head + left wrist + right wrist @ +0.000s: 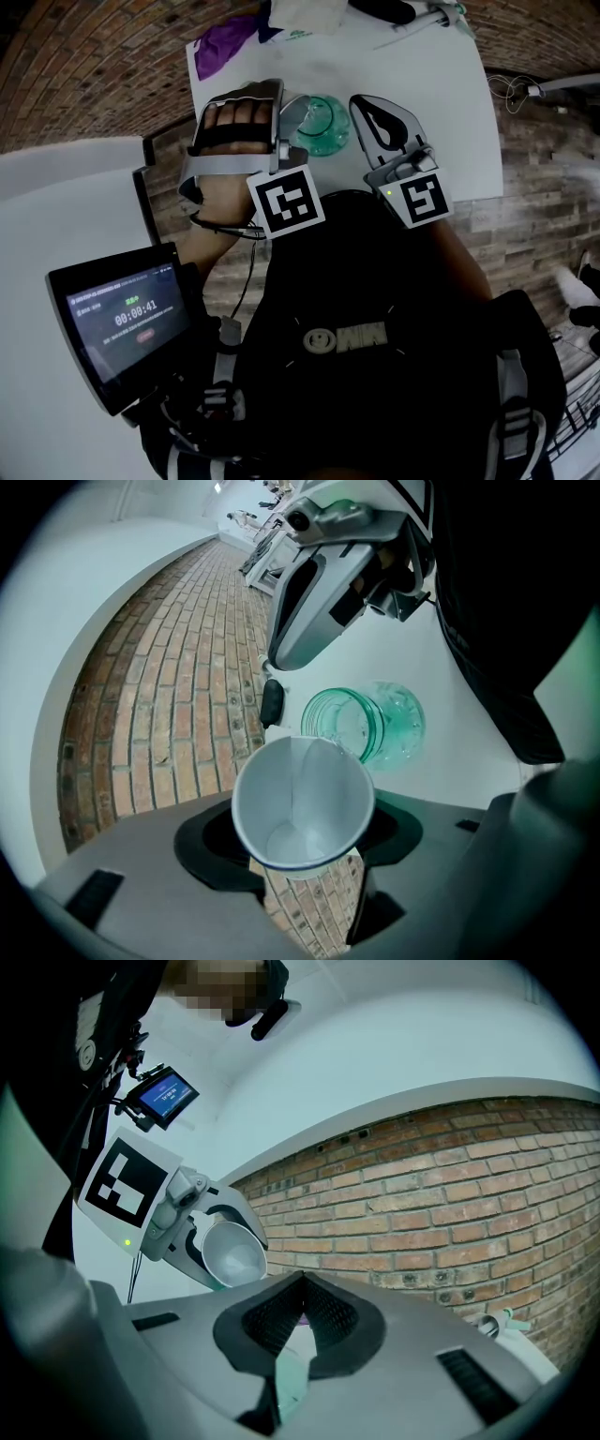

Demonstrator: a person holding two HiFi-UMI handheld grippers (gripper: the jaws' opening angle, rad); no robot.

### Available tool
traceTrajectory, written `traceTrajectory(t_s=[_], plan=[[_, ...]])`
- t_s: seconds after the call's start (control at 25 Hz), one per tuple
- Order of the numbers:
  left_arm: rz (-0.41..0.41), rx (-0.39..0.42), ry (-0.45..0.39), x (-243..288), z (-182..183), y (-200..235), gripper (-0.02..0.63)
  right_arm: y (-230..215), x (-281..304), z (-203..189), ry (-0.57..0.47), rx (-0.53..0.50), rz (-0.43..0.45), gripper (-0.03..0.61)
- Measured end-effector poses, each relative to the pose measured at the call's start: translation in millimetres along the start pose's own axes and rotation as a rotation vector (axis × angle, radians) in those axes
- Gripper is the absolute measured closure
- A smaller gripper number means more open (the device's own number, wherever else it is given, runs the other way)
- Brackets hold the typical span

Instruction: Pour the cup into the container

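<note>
The left gripper (302, 851) is clamping a tilted cup (300, 799), with the jar (370, 722) lying just ahead of it. The right gripper (302, 1281) is hovering alongside, jaws together.

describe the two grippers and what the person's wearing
The left gripper and right gripper are grey shells with black pads, each with a cube bearing a black-and-white square marker. The left has a black hand strap and black cable; the right shows a green light. The top is black.
</note>
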State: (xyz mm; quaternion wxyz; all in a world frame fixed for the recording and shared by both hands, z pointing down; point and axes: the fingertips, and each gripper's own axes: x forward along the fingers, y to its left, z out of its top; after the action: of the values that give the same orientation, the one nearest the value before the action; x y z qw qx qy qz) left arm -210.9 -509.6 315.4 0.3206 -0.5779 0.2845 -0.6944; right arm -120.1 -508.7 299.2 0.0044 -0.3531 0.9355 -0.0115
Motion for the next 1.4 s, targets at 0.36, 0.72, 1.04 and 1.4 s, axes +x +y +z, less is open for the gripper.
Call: traceTrajectory(t_s=[0.36,0.72,1.04,1.4], plan=[[0.016,0.004,-0.001,1.0,1.6,2.9,0.322,-1.5,-0.1,0.0,-0.002,0.003,-0.005,0.574],[0.020,0.027,0.007,1.8,-0.2,2.0,0.322,0.2,1.7,-0.9,-0.003,0.000,-0.002,0.574],[0.032,0.052,0.013,1.6,1.6,3.5,0.322,-0.8,1.1,0.8,-0.010,0.002,-0.002,0.574],[0.039,0.091,0.023,3.2,2.0,3.5,0.322,-0.8,2.4,1.4,-0.016,0.003,0.001,0.574]])
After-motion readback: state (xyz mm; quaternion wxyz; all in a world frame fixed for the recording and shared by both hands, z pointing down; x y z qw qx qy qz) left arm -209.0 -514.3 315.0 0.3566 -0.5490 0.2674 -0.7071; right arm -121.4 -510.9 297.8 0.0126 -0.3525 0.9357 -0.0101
